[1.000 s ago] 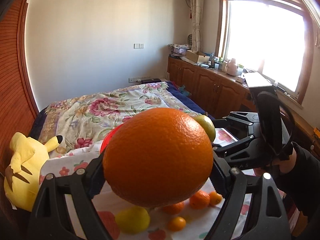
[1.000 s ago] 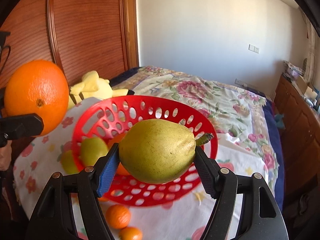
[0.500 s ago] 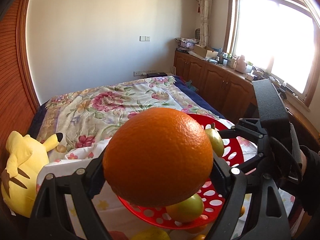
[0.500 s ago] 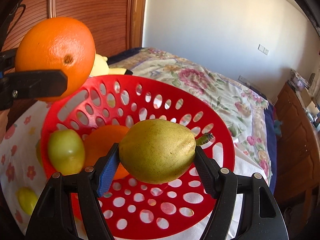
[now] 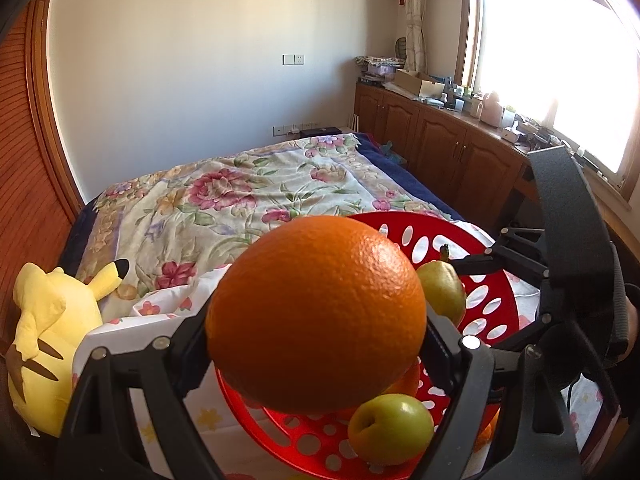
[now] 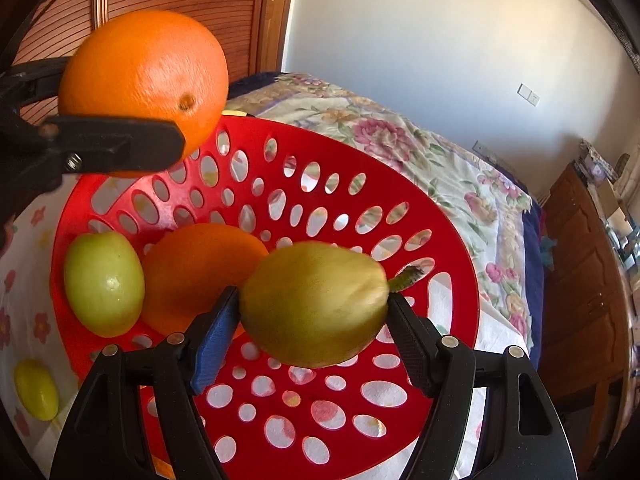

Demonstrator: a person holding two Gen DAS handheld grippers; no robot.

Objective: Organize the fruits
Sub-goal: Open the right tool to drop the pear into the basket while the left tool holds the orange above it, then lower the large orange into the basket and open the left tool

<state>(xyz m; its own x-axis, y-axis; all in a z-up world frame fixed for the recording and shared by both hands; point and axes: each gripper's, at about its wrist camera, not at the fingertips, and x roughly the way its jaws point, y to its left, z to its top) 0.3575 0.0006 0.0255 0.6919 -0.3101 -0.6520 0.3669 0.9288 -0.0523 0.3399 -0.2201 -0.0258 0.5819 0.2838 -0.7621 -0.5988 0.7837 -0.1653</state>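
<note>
My left gripper (image 5: pixel 316 344) is shut on a large orange (image 5: pixel 316 320) and holds it above the near-left rim of the red perforated basket (image 5: pixel 492 304); the orange also shows in the right wrist view (image 6: pixel 144 88). My right gripper (image 6: pixel 312 320) is shut on a yellow-green pear (image 6: pixel 316 300), held over the inside of the basket (image 6: pixel 400 184). The pear also shows in the left wrist view (image 5: pixel 442 292). In the basket lie a green apple (image 6: pixel 104 284) and another orange (image 6: pixel 196 272).
The basket stands on a white flowered cloth (image 6: pixel 24 264) on a bed with a floral quilt (image 5: pixel 240 196). A small yellow fruit (image 6: pixel 36 388) lies on the cloth outside the basket. A yellow plush toy (image 5: pixel 44 336) lies at the left. Wooden cabinets (image 5: pixel 440 136) line the right wall.
Both grippers have moved forward over the basket with their fruits. The basket now fills the right wrist view, and the orange is nearer its rim.
</note>
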